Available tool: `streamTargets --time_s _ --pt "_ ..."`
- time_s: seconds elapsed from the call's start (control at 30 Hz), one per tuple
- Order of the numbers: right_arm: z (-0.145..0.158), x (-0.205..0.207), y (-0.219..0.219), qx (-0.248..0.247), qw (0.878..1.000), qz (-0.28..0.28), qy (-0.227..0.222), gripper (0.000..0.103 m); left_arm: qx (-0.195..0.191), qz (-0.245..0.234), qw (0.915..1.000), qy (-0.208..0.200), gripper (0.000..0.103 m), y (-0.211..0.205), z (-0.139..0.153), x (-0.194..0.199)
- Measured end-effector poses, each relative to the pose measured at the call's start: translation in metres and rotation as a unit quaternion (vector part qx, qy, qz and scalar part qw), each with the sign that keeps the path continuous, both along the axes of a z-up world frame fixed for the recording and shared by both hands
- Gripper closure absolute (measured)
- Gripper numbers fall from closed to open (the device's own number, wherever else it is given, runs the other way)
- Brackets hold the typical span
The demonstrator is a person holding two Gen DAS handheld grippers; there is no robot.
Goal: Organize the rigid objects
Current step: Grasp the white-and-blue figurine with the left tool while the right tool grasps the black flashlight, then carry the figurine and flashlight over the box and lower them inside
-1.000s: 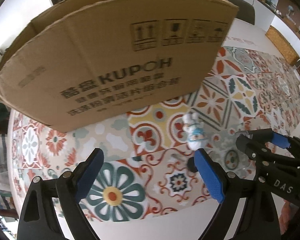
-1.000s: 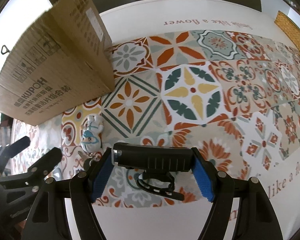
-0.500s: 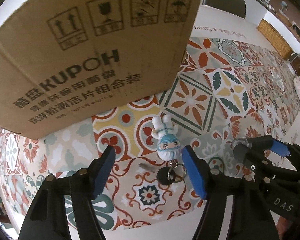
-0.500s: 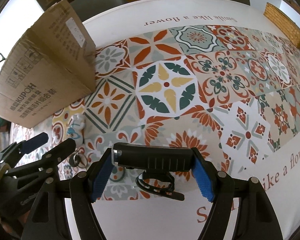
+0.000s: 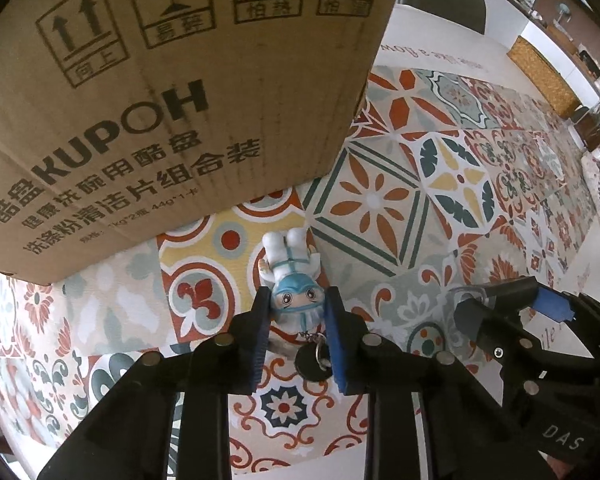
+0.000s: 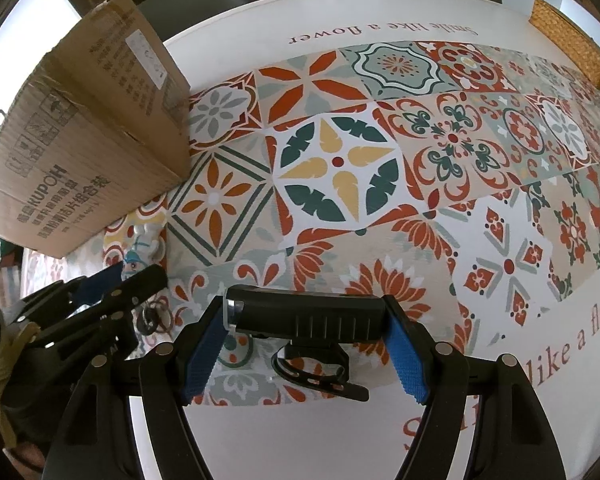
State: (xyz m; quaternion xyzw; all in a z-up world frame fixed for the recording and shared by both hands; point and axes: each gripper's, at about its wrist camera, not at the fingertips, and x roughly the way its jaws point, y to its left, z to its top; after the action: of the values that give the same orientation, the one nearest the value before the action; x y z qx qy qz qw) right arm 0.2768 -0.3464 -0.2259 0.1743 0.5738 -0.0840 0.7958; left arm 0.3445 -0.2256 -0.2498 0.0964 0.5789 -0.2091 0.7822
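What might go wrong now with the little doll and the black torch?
The left gripper pinches only the head of the small white-and-blue figurine keychain, so it might twist loose when lifted. Its dangling key ring may snag. The right gripper holds the black bike light end to end; it might pivot.

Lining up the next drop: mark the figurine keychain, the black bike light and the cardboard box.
figurine keychain (image 5: 296,300), left wrist view, its face
black bike light (image 6: 312,314), right wrist view, ribbed top
cardboard box (image 5: 172,92), left wrist view, printed side

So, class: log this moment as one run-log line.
left gripper: shut on figurine keychain | right gripper: shut on black bike light | cardboard box: beside figurine
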Motion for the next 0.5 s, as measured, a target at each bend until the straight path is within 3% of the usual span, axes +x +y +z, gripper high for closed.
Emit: streamTargets --time_s 0.5 --pt "0.032 -0.009 0.013 -0.001 1.000 0.012 -0.024 0.029 -0.032 -0.016 0.9983 -0.047 0.076 0.032 0.053 -0.025"
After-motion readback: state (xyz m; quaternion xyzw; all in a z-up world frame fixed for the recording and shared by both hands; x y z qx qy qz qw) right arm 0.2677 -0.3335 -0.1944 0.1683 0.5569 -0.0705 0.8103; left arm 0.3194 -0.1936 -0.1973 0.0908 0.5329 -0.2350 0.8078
